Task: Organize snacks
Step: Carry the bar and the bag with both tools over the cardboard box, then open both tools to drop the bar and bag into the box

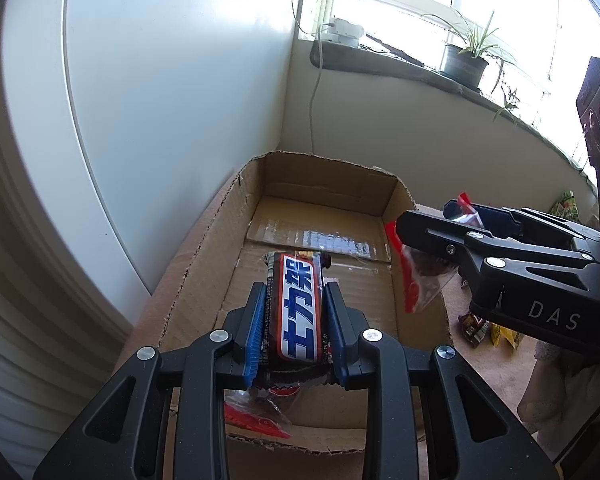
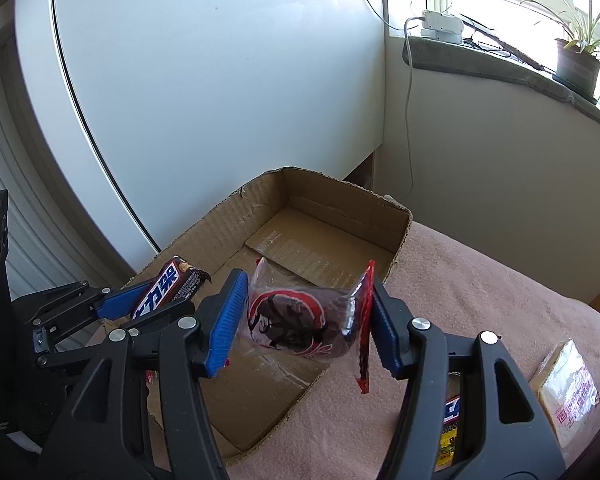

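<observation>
Pink cloth (image 2: 480,280) covers the surface on which an open cardboard box (image 2: 400,236) is set, with a white wall and a sunlit window sill (image 1: 420,68) beyond. A chocolate bar (image 1: 298,308) with a blue-and-white label is clamped between the blue pads of the left gripper (image 1: 296,292) and held above the box floor. A clear red-edged snack packet (image 2: 304,320) is pinched in the right gripper (image 2: 306,312), over the box's near right side. Another red packet (image 1: 256,416) is seen inside the box at its near end. More snacks (image 1: 484,328) are left on the cloth to the right.
</observation>
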A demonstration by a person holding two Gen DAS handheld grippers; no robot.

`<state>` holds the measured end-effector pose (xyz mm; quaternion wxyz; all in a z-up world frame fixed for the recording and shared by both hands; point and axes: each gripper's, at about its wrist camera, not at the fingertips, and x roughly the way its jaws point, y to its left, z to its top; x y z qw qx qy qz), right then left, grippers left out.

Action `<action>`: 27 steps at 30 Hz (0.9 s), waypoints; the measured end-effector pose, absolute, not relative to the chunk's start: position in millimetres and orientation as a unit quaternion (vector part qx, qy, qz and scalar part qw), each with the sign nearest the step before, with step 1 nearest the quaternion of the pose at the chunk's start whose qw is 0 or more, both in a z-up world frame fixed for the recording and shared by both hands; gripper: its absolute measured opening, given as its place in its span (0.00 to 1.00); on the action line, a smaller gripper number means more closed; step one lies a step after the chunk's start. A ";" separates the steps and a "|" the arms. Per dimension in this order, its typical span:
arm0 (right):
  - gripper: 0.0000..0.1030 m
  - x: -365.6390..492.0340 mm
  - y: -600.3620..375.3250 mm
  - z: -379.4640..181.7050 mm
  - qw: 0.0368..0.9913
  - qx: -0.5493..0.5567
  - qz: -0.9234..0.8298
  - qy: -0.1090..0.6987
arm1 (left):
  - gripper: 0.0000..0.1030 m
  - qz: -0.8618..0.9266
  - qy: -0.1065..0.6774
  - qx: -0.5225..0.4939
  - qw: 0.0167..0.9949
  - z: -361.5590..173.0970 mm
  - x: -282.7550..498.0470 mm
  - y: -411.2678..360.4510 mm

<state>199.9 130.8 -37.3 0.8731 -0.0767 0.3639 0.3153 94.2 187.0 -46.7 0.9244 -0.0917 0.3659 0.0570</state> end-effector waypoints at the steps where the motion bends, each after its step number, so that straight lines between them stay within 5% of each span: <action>1: 0.59 199.6 131.0 -36.5 0.874 -0.077 0.314 0.363 | 0.26 0.058 0.365 -0.092 0.925 -46.0 93.5 187.0; 27: 0.65 163.3 78.7 -11.2 0.895 -0.068 0.286 0.335 | 0.26 0.044 0.335 -0.077 0.938 -20.3 67.2 152.1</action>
